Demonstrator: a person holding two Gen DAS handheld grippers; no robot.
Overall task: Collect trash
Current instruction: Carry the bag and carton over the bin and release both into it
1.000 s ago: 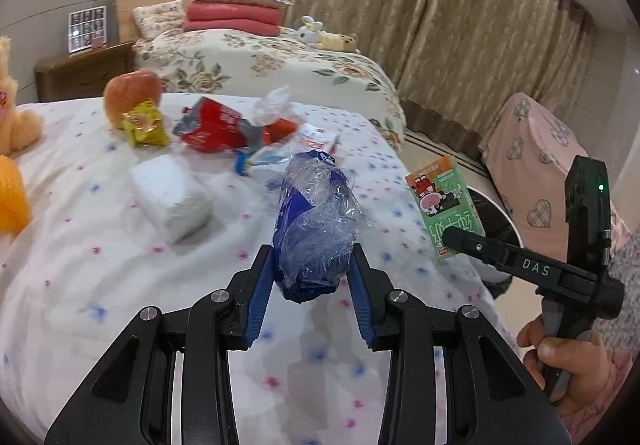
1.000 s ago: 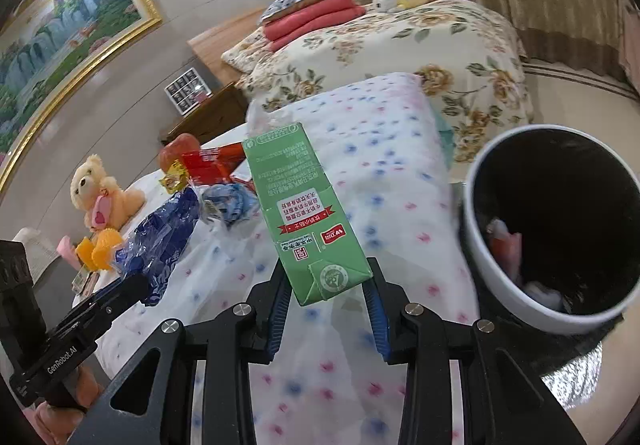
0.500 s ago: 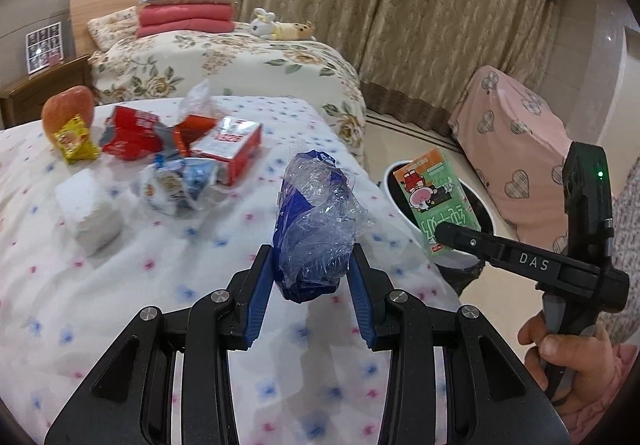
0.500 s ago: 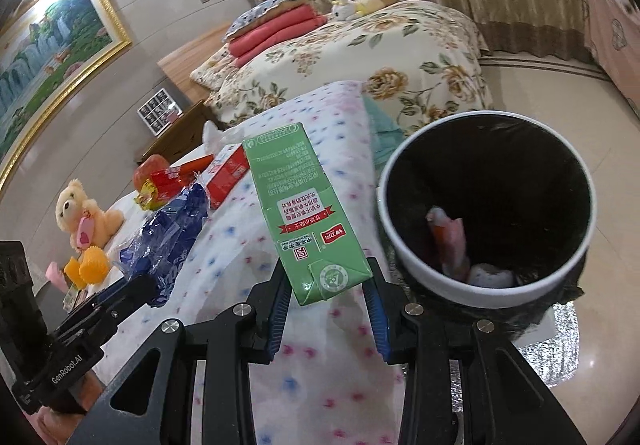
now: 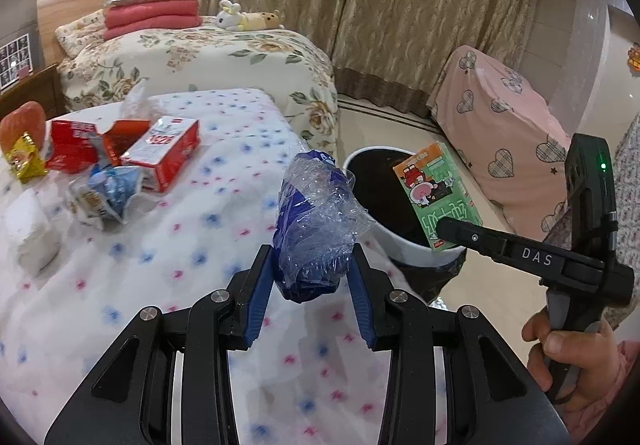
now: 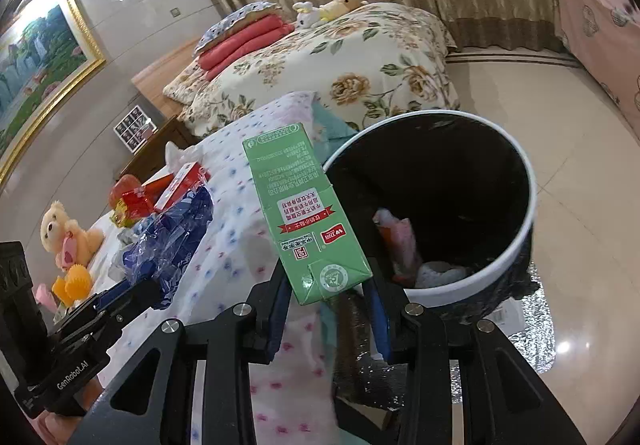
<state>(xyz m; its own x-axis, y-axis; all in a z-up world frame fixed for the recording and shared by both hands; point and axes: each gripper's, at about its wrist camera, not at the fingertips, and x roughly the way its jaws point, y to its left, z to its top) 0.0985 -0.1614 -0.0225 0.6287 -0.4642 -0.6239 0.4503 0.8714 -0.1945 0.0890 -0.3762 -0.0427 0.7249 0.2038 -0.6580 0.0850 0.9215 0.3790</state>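
with the green carton (image 6: pixel 304 213) and blue plastic wrapper (image 5: pixel 314 233) pinched in the jaws, both should be centred over the bin (image 6: pixel 516 245) before release.

The left gripper (image 5: pixel 310 285) is black, with two flat blue pads (image 5: pixel 256 301) on the inside of its fingers and round silver screws (image 5: pixel 219 296) on its arms, and from the side it has white letters that say GenRobot.AI. The right gripper (image 6: pixel 326 315) looks just the same, black with blue pads and silver screws, and its side has the white letters DAS and a tall black block with a tiny green light (image 5: pixel 603 165). A hand (image 5: pixel 572 369) is wrapped round its grey handle, and the sleeve (image 5: pixel 624 361) by the wrist is pink.
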